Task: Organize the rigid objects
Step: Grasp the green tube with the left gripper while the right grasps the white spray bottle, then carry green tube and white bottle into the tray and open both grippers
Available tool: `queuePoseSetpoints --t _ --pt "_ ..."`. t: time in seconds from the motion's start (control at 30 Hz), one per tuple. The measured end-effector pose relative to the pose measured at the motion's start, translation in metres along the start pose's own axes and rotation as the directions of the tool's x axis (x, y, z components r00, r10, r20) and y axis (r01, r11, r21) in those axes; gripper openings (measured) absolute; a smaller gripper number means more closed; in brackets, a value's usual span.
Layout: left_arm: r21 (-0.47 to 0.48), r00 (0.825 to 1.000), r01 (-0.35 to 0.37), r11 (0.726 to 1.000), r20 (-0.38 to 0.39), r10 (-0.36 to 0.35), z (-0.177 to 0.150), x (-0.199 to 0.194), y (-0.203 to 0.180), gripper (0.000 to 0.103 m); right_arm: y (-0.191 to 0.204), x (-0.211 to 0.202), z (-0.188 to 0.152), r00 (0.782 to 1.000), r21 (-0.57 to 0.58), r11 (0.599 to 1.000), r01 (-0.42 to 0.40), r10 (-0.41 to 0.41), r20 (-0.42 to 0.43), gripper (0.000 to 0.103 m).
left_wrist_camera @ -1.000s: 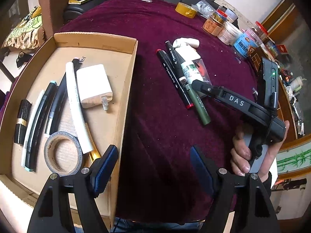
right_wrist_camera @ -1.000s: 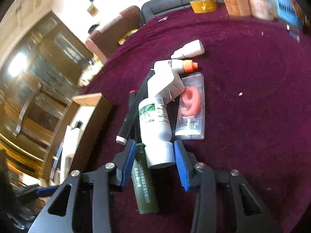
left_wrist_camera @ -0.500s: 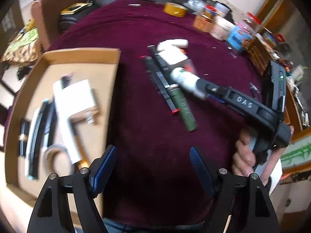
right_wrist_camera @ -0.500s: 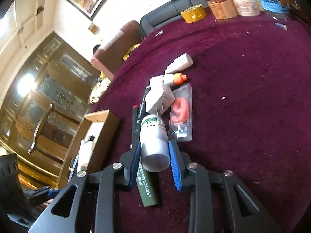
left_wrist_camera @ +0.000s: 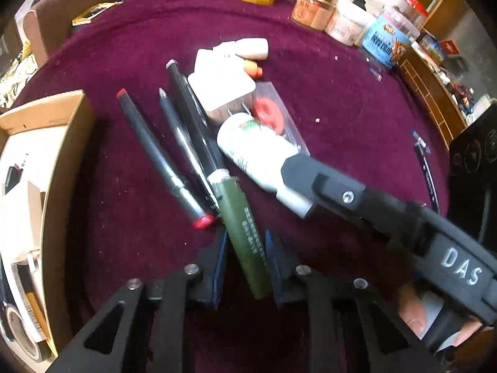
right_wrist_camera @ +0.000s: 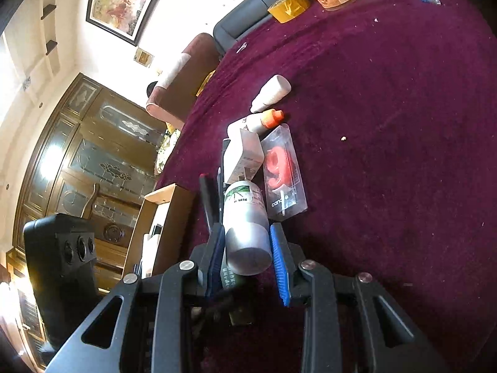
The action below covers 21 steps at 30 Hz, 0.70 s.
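Jaws of the left gripper (left_wrist_camera: 243,250) have just closed on the green marker (left_wrist_camera: 245,239); right gripper (right_wrist_camera: 247,250) clamps the white bottle (right_wrist_camera: 247,227).

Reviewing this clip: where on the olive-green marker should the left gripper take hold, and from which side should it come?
Grip the green marker on its free lower barrel, coming from above with one pad on each long side. Its upper end is wedged against the black markers and lies beside the white bottle, so only the near end is clear. The left gripper has just been closing around that part.
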State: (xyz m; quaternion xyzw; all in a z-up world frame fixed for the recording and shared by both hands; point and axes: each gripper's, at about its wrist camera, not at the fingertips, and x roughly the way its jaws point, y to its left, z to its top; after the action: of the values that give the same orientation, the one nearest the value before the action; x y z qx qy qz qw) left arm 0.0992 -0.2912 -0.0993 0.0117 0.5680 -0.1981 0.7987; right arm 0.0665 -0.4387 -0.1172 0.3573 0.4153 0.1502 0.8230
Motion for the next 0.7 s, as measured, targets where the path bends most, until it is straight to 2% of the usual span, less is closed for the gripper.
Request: queuePoseSetpoints --t 0.07,0.13,0.27,0.37,0.4,0.43,0.5,0.53,0.63,0.7 --pt "0.005 1.0 0.013 1.0 -0.024 -0.013 -0.005 -0.002 0.002 0.013 0.0 0.002 -0.001 1.0 -0.001 1.0 0.0 0.0 -0.006 0.029" --pt "0.024 0.998 0.03 0.999 -0.048 -0.029 -0.016 -0.008 0.007 0.013 0.002 0.005 -0.002 1.0 -0.011 1.0 0.01 -0.011 -0.019 0.029" --pt "0.035 0.995 0.058 0.998 -0.08 -0.056 -0.045 -0.023 0.02 0.013 0.016 0.013 -0.006 0.992 -0.086 0.989 0.124 -0.126 -0.012 0.032" --pt "0.021 0.994 0.079 0.997 -0.078 -0.077 -0.064 -0.032 0.03 0.013 0.026 0.019 -0.009 0.986 -0.145 0.976 0.163 -0.164 0.006 0.039" --pt "0.018 0.994 0.083 0.996 -0.072 -0.081 -0.068 -0.034 0.033 0.013 0.03 0.022 -0.01 0.982 -0.168 0.968 0.187 -0.187 0.015 0.046" --pt "0.011 0.994 0.094 0.995 -0.065 -0.093 -0.073 -0.036 0.038 0.013 0.034 0.025 -0.01 0.977 -0.189 0.959 0.213 -0.213 0.021 0.048" --pt "0.003 0.993 0.104 0.995 -0.063 -0.104 -0.077 -0.038 0.042 0.013 0.039 0.031 -0.012 0.967 -0.236 0.938 0.253 -0.254 0.029 0.045" --pt "-0.005 0.992 0.108 0.994 -0.059 -0.108 -0.078 -0.038 0.045 0.014 0.04 0.034 -0.013 0.961 -0.252 0.929 0.273 -0.273 0.034 0.034" --pt "-0.014 0.99 0.127 0.992 -0.058 -0.128 -0.078 -0.04 0.05 0.013 0.039 0.033 -0.016 0.959 -0.265 0.923 0.281 -0.279 0.044 0.033" --pt "-0.011 0.992 0.118 0.993 -0.049 -0.118 -0.079 -0.044 0.053 0.013 0.037 0.028 -0.02 0.957 -0.227 0.93 0.288 -0.289 0.026 0.033"
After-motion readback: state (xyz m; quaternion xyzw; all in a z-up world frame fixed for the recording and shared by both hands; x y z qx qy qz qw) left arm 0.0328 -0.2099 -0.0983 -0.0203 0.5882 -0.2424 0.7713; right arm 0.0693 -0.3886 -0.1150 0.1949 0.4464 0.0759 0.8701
